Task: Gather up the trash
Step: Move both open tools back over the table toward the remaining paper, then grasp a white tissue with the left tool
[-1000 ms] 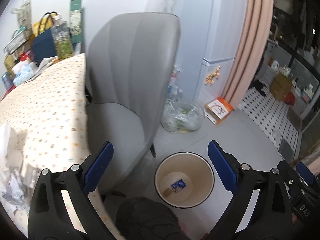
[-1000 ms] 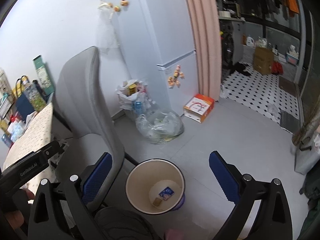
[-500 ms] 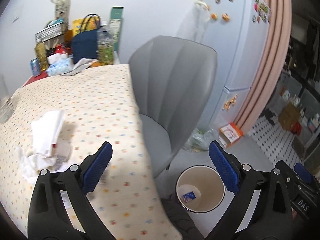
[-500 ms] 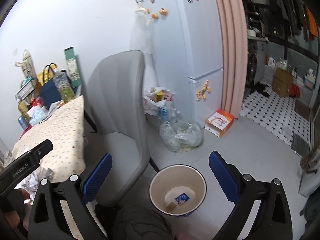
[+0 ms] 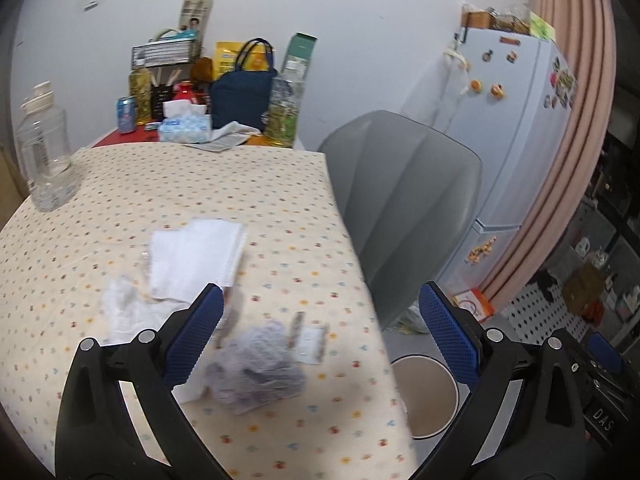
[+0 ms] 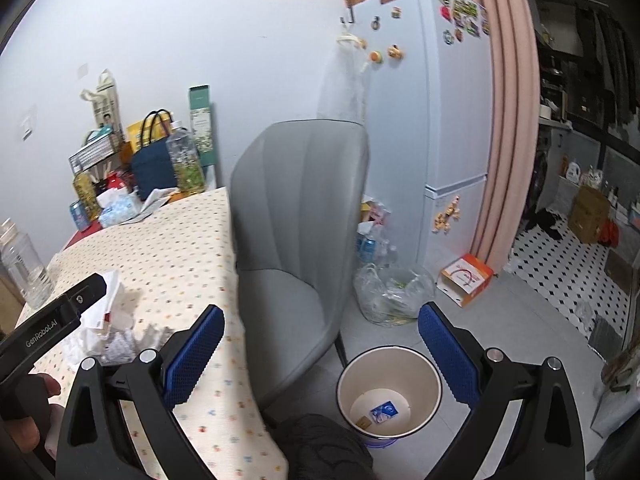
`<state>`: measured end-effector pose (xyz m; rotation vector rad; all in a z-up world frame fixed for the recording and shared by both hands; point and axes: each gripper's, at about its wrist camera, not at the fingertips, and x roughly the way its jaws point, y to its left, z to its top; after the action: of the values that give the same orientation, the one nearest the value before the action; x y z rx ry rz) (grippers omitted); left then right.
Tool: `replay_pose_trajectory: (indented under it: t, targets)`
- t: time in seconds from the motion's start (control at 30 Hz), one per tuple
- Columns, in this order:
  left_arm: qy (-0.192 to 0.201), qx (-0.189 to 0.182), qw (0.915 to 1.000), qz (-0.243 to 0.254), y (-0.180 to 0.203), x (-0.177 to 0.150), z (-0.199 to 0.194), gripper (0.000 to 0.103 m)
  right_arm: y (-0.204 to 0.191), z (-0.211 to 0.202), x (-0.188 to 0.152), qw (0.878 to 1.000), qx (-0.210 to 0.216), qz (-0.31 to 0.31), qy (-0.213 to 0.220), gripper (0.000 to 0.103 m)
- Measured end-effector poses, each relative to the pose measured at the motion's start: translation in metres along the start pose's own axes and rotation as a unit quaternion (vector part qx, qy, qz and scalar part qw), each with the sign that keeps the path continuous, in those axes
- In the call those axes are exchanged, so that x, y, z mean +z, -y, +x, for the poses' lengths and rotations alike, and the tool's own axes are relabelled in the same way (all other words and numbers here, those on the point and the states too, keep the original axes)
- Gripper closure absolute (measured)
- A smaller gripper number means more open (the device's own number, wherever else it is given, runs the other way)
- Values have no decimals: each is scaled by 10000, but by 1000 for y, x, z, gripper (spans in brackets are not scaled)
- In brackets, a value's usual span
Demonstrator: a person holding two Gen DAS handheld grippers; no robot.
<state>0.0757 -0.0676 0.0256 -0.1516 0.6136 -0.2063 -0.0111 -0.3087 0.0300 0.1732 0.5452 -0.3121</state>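
Trash on dotted tablecloth [image 5: 280, 208], near its edge: flat white tissue [image 5: 196, 258]; crumpled grey wad [image 5: 256, 368] below it; small wrapper [image 5: 312, 340] beside wad; bin [image 6: 390, 392] on floor w/ scraps inside; L gripper [image 5: 320, 340] over wad, jaws spread, empty; R gripper [image 6: 320, 352] likewise agape, empty, above floor.

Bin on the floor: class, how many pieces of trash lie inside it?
2 show in the bin: a blue-and-white wrapper on the bottom, and a small tan piece beside it, nearer the wall. The rim may hide more.
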Motion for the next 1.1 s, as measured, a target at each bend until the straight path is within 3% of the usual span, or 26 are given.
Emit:
replay_pose_trajectory:
  t: [0.53,0.77,1.1]
  targets:
    - [122,451,9982,-387,-65,-2,-18,6,-64,-7,-10,9974,572,-430,-82,8]
    - [13,726,9965,-417,-89,-10,-19,6,-80,5,-17,9960,751,-442,-200,8]
    - [-331,782,9952,-481,-111,-22,2,8,-94,28,-37,9935,891,-505,-493,8]
